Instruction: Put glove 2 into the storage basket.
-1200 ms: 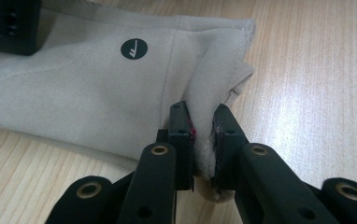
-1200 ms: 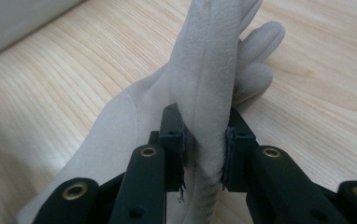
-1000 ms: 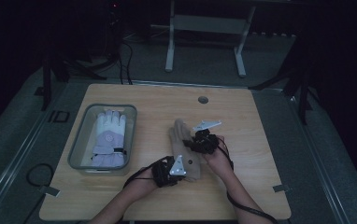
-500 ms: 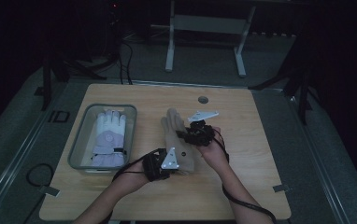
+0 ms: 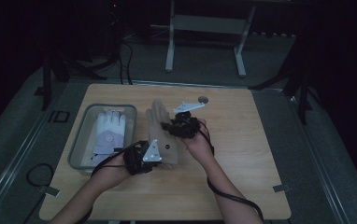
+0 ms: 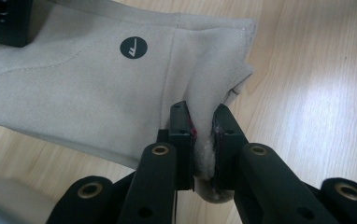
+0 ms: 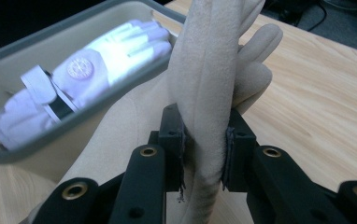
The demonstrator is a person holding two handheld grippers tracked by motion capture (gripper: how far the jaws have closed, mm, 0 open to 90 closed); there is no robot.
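Right claw [image 7: 203, 154] grips beige glove [image 7: 214, 70]; bin [image 7: 36, 140] holds white glove [image 7: 88, 70].

Probably lab: dark room, lone table [image 5: 242, 186], cables [image 5: 120, 51].

A: Beige glove [image 6: 97, 88]: fingers cut off at the left edge of the left gripper view; cuff corner hidden between the jaws.

B: White glove [image 7: 88, 70]: overexposed in the right gripper view, emblem unreadable. Bin [image 7: 41, 51]: left end cropped.
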